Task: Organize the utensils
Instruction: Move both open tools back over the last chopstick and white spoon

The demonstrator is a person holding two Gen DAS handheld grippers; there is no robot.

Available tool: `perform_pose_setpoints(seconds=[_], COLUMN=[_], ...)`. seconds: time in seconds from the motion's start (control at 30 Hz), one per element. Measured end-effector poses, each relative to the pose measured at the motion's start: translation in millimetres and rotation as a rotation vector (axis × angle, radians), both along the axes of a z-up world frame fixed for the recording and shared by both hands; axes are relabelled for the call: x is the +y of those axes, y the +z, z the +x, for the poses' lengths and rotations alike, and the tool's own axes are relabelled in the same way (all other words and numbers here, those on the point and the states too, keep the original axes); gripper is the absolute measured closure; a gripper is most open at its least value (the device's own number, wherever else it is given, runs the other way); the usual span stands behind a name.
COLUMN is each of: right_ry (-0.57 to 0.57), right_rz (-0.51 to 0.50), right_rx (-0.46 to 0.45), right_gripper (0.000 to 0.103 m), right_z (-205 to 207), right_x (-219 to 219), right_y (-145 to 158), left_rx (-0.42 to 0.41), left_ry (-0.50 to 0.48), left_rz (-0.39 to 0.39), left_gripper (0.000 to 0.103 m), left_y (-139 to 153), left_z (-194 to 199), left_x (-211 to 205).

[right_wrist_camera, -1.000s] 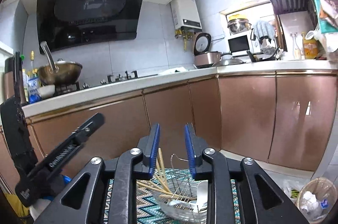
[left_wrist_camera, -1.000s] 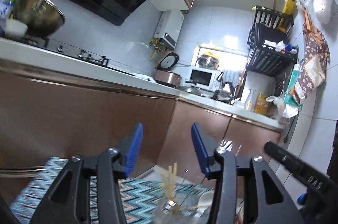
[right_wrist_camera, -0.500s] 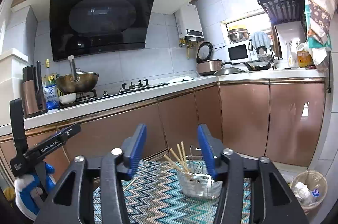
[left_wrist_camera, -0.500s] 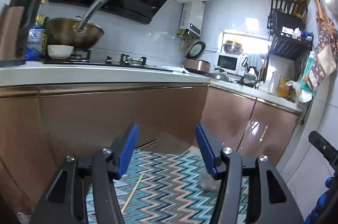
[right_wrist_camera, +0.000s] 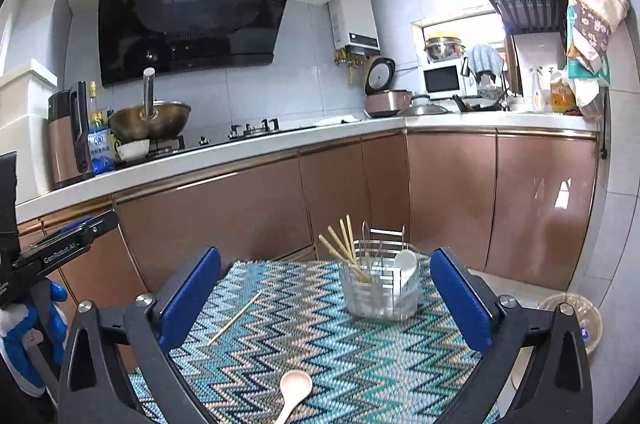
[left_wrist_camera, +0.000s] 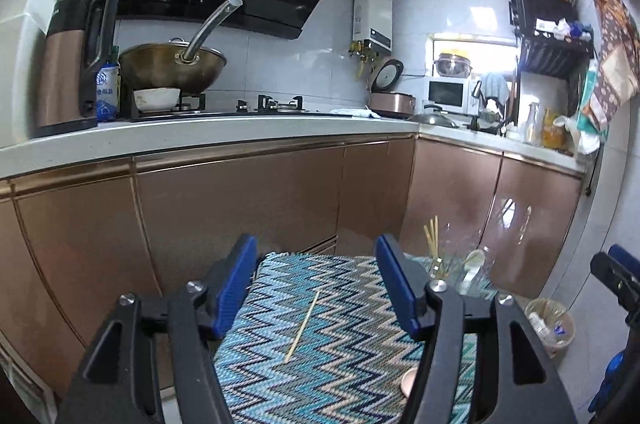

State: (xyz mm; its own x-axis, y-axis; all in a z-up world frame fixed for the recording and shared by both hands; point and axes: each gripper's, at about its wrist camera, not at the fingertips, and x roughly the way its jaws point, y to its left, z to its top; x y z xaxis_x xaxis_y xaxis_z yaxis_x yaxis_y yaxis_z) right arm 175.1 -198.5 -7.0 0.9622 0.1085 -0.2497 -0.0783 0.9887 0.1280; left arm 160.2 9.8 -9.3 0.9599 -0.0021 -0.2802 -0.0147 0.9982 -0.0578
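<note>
A clear utensil holder with a wire rack stands at the far right of the zigzag-patterned table mat; several chopsticks and a white spoon stick out of it. One loose chopstick lies on the mat's left, seen also as chopstick between the left jaws' line of sight. A pink spoon lies near the front edge. My right gripper hovers above the mat, jaws opening wide, nothing between them. My left gripper is also opening and empty. The holder shows partly behind its right finger.
Brown cabinet doors and a white counter stand just beyond the table. A wok, kettle and rice cooker sit on the counter. A waste basket stands on the floor at right.
Both grippers pulled back from the utensil holder and their jaws spread apart, the right one far more. The loose chopstick and the pink spoon have come into view on the mat.
</note>
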Motion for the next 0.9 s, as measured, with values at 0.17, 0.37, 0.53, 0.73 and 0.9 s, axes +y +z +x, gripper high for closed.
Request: perform_pose_setpoints(seconds=[0.17, 0.37, 0.53, 0.73, 0.9], right_ry=[0.0, -0.018, -0.004, 0.012, 0.02], right_rz=[0.018, 0.052, 0.075, 0.055, 0.044], right_rx=[0.009, -0.025, -0.038, -0.023, 0.012], right_gripper=[0.0, 0.0, 0.0, 0.0, 0.0], right_z=[-8.8, -20.8, -26.7, -26.8, -21.9], right_x=[0.5, -4.7, -5.6, -0.9, -0.6], right_y=[-5.0, -2.5, -1.8, -4.7, -8.9], left_rx=[0.013, 0.021, 0.015, 0.003, 0.007], left_ry=[-0.001, 0.005, 0.003, 0.011, 0.016], left_rz=[0.021, 0.033, 0.033, 0.059, 0.07], left_gripper=[0.042, 0.042, 0.041, 0.041, 0.041], left_y=[-6.3, -11.3, -11.5, -10.9, -12.9], left_z=[-9.1, -21.8, -29.6, -33.0, -27.3], left_x=[1.0, 5.3, 7.4, 5.6, 5.7])
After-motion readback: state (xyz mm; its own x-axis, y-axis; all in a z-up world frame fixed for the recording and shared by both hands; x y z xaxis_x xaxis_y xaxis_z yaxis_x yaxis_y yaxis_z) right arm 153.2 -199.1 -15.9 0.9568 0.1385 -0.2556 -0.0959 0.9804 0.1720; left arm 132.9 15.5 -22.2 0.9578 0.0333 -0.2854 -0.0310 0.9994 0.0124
